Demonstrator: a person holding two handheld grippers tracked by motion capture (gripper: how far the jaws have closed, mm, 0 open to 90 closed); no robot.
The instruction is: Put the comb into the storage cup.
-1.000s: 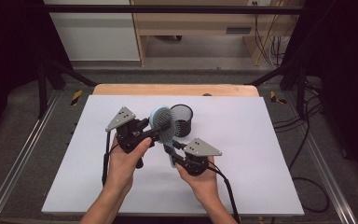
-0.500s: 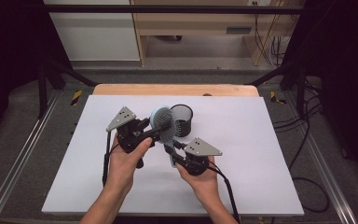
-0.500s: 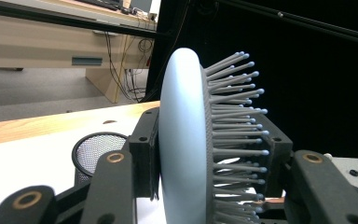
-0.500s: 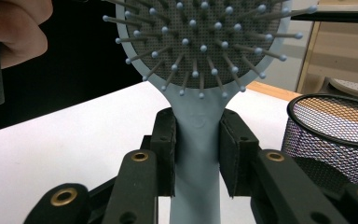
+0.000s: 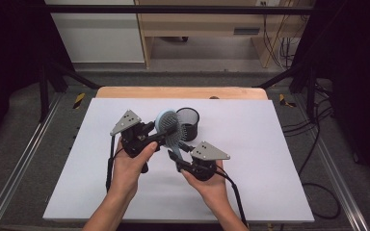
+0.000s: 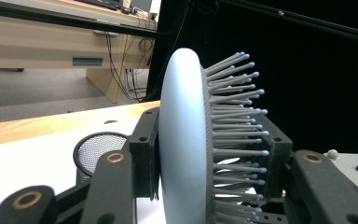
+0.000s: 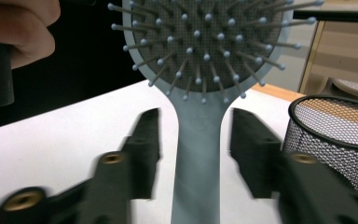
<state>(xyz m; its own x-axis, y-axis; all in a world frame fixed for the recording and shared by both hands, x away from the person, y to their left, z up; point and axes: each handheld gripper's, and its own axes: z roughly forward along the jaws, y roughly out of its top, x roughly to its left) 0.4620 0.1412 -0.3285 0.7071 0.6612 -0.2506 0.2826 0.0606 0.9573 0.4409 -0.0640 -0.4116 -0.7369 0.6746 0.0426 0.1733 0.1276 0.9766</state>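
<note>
- Hairbrush [image 5: 167, 126]: pale blue with a round head, held above the white desk [image 5: 270, 144] just left of the frame's centre in the high view; handle slants down toward the lower right
- Left gripper [image 5: 160, 136]: jaws closed on the brush head, one pad flat on the smooth back, the other pushed in among the bristles, as the left gripper view shows [image 6: 186, 154]
- Right gripper [image 5: 175, 159]: its jaws have just been opening; in the right gripper view they stand either side of the handle [image 7: 199, 154] with a clear gap on each side, so nothing is gripped
- Mesh cup [image 5: 187, 122]: black wire, upright on the desk, just right of the brush head in the high view; at the right edge of the right gripper view [image 7: 335, 135]
- Hands: left hand [image 5: 130, 161] and right hand [image 5: 211, 180] enter from the bottom edge, each wrapped round its gripper
</note>
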